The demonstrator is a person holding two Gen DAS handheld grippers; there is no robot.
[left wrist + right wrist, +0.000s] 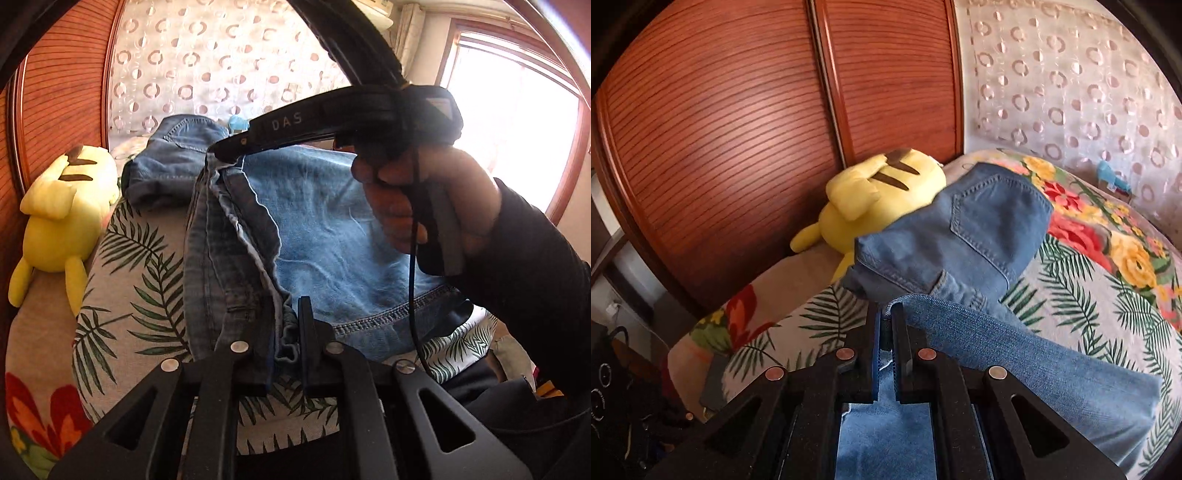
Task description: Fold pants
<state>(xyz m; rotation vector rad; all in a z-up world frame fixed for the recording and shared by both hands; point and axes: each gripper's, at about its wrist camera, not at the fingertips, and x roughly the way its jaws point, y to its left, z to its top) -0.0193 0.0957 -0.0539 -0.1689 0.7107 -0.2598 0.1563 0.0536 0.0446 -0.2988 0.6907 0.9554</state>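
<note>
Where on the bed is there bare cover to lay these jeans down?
Free: the leaf-print cover right of the folded jeans, toward the flowered edge, and a strip near the left gripper. Crowded: the far-left side, where the yellow plush touches the folded jeans by the wardrobe.

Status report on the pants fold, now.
Left gripper shut on the jeans at a bunched edge. Right gripper shut on the jeans' far edge. Denim lifted over the floral bedspread. Another folded pair and yellow plush lie beyond.

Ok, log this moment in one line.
left gripper: shut on jeans | right gripper: shut on jeans | over bed
</note>
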